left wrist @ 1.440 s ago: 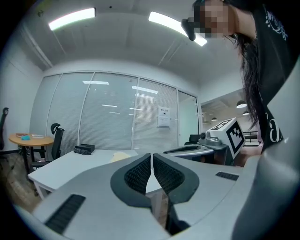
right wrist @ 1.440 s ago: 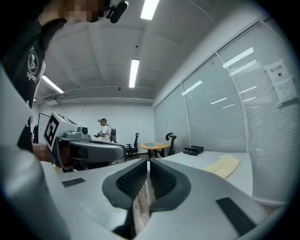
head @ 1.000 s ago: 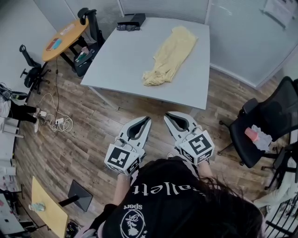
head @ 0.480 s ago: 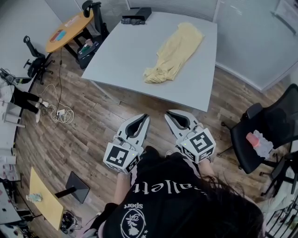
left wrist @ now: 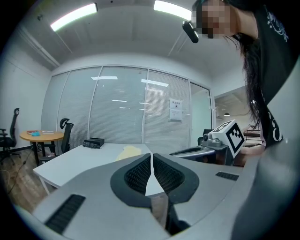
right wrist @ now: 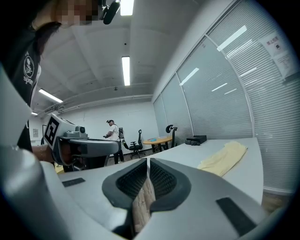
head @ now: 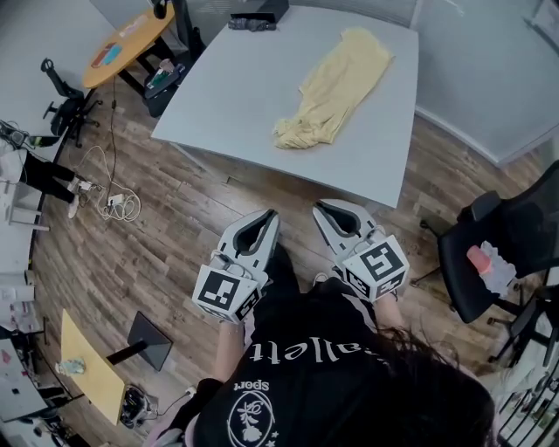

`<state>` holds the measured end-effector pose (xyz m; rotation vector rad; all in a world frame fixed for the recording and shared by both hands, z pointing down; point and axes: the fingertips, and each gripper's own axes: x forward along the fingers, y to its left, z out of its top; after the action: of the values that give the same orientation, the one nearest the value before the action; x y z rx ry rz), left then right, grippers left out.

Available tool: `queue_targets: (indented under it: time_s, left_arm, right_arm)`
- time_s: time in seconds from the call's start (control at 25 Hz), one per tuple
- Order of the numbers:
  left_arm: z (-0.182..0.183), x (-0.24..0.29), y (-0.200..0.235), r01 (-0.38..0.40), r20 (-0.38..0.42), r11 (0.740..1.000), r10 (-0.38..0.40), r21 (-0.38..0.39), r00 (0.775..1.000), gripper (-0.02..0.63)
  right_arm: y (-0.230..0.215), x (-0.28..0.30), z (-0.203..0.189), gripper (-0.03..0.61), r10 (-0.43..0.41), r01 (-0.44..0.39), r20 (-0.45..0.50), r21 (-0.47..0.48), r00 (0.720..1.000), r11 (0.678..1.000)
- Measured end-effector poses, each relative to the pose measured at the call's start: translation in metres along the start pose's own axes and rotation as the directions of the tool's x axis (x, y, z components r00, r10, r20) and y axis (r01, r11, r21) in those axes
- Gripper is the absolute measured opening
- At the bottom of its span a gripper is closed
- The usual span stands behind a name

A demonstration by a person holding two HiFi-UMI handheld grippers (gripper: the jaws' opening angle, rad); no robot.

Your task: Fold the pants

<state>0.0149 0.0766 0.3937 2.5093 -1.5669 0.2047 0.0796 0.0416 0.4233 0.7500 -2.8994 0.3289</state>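
Wood-plank flooring (head: 175,236) covers the room, which holds two tables. At far left, one black office chair (head: 59,92) stands near one round orange table (head: 131,39). One loose coil of white cable (head: 118,208) lies on the floor below them.

At centre stands one large pale rectangular table (head: 236,96). One black box (head: 258,12) rests at its far edge. One pair of yellow pants (head: 336,87) lies on the right half of this table, stretched lengthwise, with the near end bunched close to the near edge. The pants touch neither tool and are well apart from both.

Two grippers are held side by side over the floor, short of the table's near edge, both pointing toward it. The left gripper (head: 265,216) has its jaws together, tip against tip, with nothing between them; its own view confirms this (left wrist: 151,155). The right gripper (head: 325,208) is likewise closed and empty (right wrist: 147,161). Each carries one marker cube.

At far right, one black chair (head: 515,236) holds one pink item (head: 480,259) on its seat.
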Motion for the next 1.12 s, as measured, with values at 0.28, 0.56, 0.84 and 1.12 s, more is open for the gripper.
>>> queue_targets:
  time_s: [0.28, 0.56, 0.84, 1.12]
  left_arm:
    - [-0.003, 0.022, 0.046, 0.044, -0.003, 0.999, -0.044, -0.006, 0.999, 0.035]
    - [0.010, 0.045, 0.109, 0.115, -0.022, 0.993, -0.115, 0.035, 0.993, 0.035]
    - [0.014, 0.059, 0.173, 0.178, -0.042, 0.984, -0.176, 0.032, 0.983, 0.035]
    - [0.015, 0.065, 0.222, 0.254, -0.053, 0.967, -0.252, 0.032, 0.966, 0.035]
  right_arm:
    - [-0.017, 0.042, 0.001, 0.032, -0.045, 0.045, -0.025, 0.009, 0.999, 0.999]
    - [-0.029, 0.104, 0.015, 0.034, -0.103, 0.103, -0.047, 0.008, 0.994, 0.995]
    - [-0.036, 0.167, 0.023, 0.032, -0.154, 0.156, -0.079, 0.024, 0.985, 0.987]
    - [-0.035, 0.213, 0.026, 0.034, -0.215, 0.220, -0.096, 0.039, 0.972, 0.975]
